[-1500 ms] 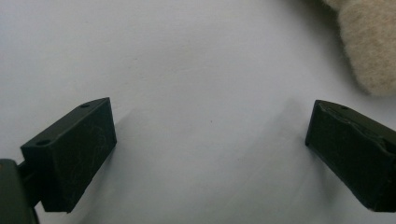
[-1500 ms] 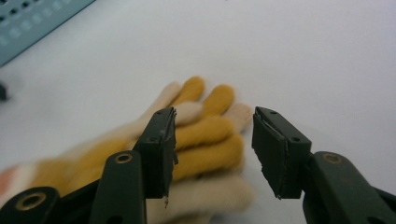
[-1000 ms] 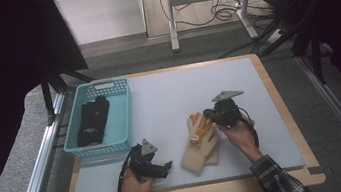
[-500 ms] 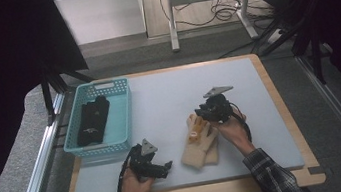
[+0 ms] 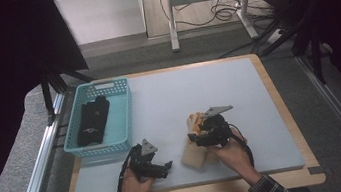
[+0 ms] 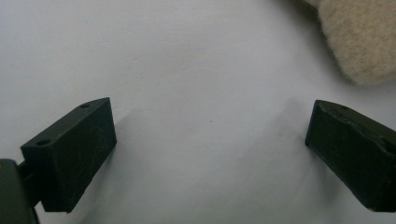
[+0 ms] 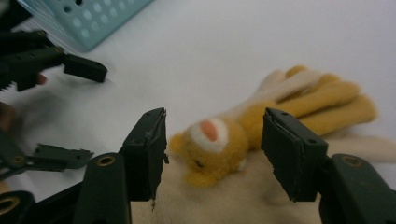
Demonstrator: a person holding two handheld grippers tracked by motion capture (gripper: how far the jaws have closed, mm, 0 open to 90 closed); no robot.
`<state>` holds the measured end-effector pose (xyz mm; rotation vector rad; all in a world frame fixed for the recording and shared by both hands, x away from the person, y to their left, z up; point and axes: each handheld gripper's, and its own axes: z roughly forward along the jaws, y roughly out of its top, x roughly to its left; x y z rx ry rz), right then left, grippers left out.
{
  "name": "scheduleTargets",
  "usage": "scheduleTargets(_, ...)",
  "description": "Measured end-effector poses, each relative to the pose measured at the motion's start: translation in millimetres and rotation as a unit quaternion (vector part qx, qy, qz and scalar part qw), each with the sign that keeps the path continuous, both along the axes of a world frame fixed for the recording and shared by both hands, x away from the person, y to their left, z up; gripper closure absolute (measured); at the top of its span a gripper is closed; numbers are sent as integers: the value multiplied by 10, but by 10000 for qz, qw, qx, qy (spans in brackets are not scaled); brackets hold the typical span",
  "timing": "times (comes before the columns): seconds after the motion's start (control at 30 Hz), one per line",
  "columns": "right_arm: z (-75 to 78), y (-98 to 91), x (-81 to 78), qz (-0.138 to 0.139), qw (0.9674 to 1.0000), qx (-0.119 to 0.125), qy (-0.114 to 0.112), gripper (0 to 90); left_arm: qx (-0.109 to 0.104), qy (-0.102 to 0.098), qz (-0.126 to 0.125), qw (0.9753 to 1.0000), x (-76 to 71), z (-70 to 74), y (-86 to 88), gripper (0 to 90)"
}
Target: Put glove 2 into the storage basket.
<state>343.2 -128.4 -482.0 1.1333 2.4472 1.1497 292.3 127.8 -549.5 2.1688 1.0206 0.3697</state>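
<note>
The right gripper [image 5: 203,134] has slid leftward along the pale desk [image 5: 169,101] since the earlier frame, its jaws having just been opening; they now stand spread on either side of the yellow-and-cream gloves [image 7: 261,116] without pinching them. The gloves lie near the desk's front edge, well apart from the blue basket [image 5: 123,113], which already holds a black item [image 5: 92,120]. The left gripper [image 6: 210,140] rests beside them, jaws spread over bare desk. The step looks like regrasping; next, the right jaws must close on the gloves.
</note>
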Motion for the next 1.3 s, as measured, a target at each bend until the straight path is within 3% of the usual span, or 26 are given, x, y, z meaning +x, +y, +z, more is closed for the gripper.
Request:
scheduleTargets(0.07,-97,55,-16,-66,9999,-103,-51,409,-4,1,7,10000,0,0,-1,21)
scheduleTargets(0.13,-155,95,-51,-29,9988,-368,-321,554,-4,1,7,10000,0,0,-1,21)
scheduleTargets(0.2,-152,95,-74,101,9973,-511,-525,616,-4,0,5,10000,0,-1,0,21)
scheduleTargets(0.33,-30,-15,-55,558,9950,-516,-647,652,-1,-7,3,10000,1,-1,0,21)
scheduleTargets(0.47,166,-170,14,998,9906,-543,-768,658,0,-4,-1,10000,1,0,0,21)
scheduleTargets(0.57,312,-236,99,1342,9853,-707,-780,659,2,-3,-3,10000,1,0,1,21)
scheduleTargets(0.67,364,-237,181,1735,9798,-750,-656,658,4,-1,-1,10000,1,1,1,21)
scheduleTargets(0.77,284,-189,236,1974,9751,-846,-547,657,2,-2,1,10000,1,0,1,21)
scheduleTargets(0.9,76,-173,265,2095,9733,-877,-327,628,-1,-4,1,10000,1,0,0,21)
scheduleTargets(1.0,-18,-218,277,2033,9768,-627,-247,532,11,-2,-10,10000,1,0,2,21)
scheduleTargets(1.1,43,-317,289,1822,9821,-283,-384,443,-12,-1,8,10000,0,-2,-1,21)
scheduleTargets(1.2,133,-454,290,1459,9882,-48,-460,433,-3,-4,5,10000,0,-1,0,21)
scheduleTargets(1.3,143,-588,268,1142,9923,-20,-469,443,-4,1,2,10000,0,-1,0,21)
